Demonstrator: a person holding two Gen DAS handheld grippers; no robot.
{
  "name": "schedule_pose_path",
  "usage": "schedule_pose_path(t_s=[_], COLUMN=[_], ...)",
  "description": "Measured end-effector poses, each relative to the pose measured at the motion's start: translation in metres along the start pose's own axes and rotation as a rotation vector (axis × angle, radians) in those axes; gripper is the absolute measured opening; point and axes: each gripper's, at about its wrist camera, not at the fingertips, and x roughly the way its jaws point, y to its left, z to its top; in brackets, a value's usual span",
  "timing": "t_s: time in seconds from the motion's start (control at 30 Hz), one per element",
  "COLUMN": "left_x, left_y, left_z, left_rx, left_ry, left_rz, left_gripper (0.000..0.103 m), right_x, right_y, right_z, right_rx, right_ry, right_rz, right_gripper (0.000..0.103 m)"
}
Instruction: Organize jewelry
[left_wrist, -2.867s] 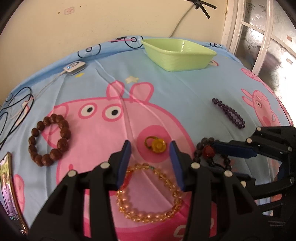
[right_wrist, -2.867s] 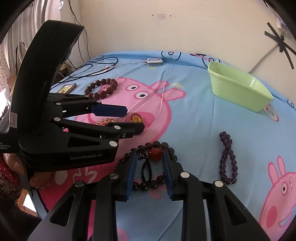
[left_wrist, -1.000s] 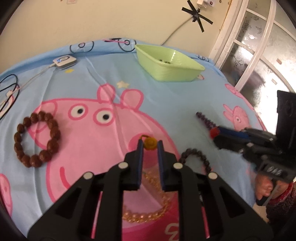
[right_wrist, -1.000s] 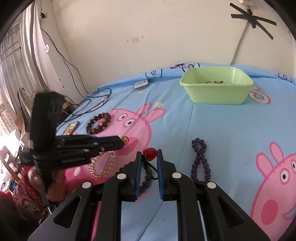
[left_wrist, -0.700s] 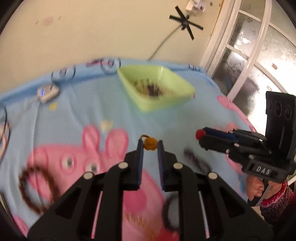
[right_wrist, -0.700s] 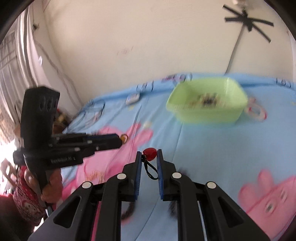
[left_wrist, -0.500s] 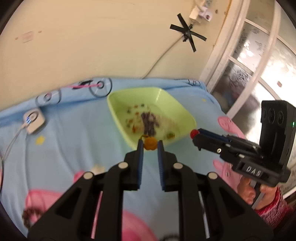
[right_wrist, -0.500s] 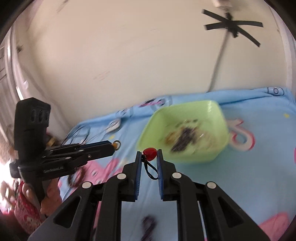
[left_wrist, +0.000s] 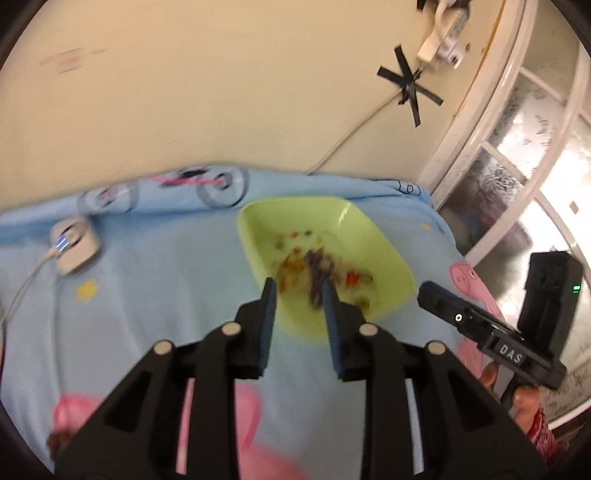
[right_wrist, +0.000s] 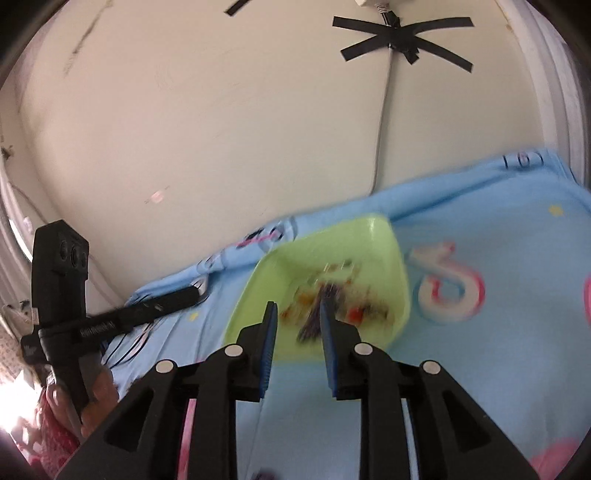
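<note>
Left view, nearest: my left hand-held gripper (left_wrist: 298, 284) points down at the blue cartoon-print cloth (left_wrist: 166, 295). Its jaws are opening and nothing sits between the blue pads. Right view: right hand-held gripper (right_wrist: 298, 304) also has its jaws apart, with no item between them. Just past both sets of tips, at 12 o'clock, sits the green tray (left_wrist: 388, 258) on the cloth. The jewelry pile (left_wrist: 317, 273) lies on the tray floor as a blurred mix of purple, orange and red beads; I cannot separate single pieces. In the left view the right unit reaches in from 3 o'clock beside the tray's near corner, with a hand (left_wrist: 524, 398) under it. Small white device (left_wrist: 75, 245) with cable lies at 10 o'clock, well apart from the tray. Farthest: beige wall, with black tape cross (left_wrist: 410, 88) over a white cord at 1 o'clock.
</note>
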Motion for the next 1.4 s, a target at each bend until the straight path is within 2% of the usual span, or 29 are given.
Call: schedule_pose_path(t_s=[0.1,0.17,0.23,0.3,0.43,0.53,0.63,0.73,0.87,1.1,1.2,1.4], left_x=[-0.051,-0.085,-0.117,-0.135,-0.158,-0.158,-0.144,-0.129,-0.113,-0.102,-0.096,-0.086], left_y=[0.03,0.049,0.07,0.082,0.092,0.084,0.067,0.052,0.039,0.033,0.028,0.022], left_z=[-0.041,-0.068,-0.099,-0.122,-0.16,-0.183,-0.197,-0.203,-0.2,-0.195,-0.196,-0.2], left_rx=[-0.038,-0.079,-0.131,-0.162,-0.202,-0.206,-0.173,-0.139,-0.109,-0.084,-0.064,-0.016], left_ry=[-0.046,-0.086,-0.117,-0.126,-0.125,-0.094,-0.042,-0.006,0.017,0.042,0.052,0.074], left_rz=[0.023,0.069,0.148,0.197,0.215,0.171,0.122,0.104,0.093,0.116,0.128,0.194], left_gripper=[0.024,0.024,0.024,0.024,0.024,0.024,0.024,0.025,0.025,0.025,0.04,0.04], right_x=[-0.011,-0.015,-0.019,-0.02,-0.024,-0.033,-0.043,-0.048,-0.049,-0.043,-0.041,-0.04], right_y=[0.013,0.03,0.048,0.059,0.072,0.07,0.062,0.054,0.058,0.075,0.077,0.072], right_z=[-0.036,-0.065,-0.093,-0.109,-0.135,-0.147,-0.147,-0.15,-0.155,-0.159,-0.16,-0.158], right_rx=[0.02,0.014,-0.014,-0.047,-0.06,-0.036,-0.01,0.019,-0.01,-0.125,-0.14,-0.117], right_ry=[0.053,0.09,0.121,0.139,0.166,0.163,0.122,0.121,0.135,0.152,0.162,0.166], right_rz=[0.06,0.095,0.119,0.117,0.106,0.083,0.072,0.079,0.069,0.043,0.053,0.044], right_gripper=[0.0,0.0,0.0,0.0,0.0,0.0,0.0,0.0,0.0,0.0,0.0,0.0])
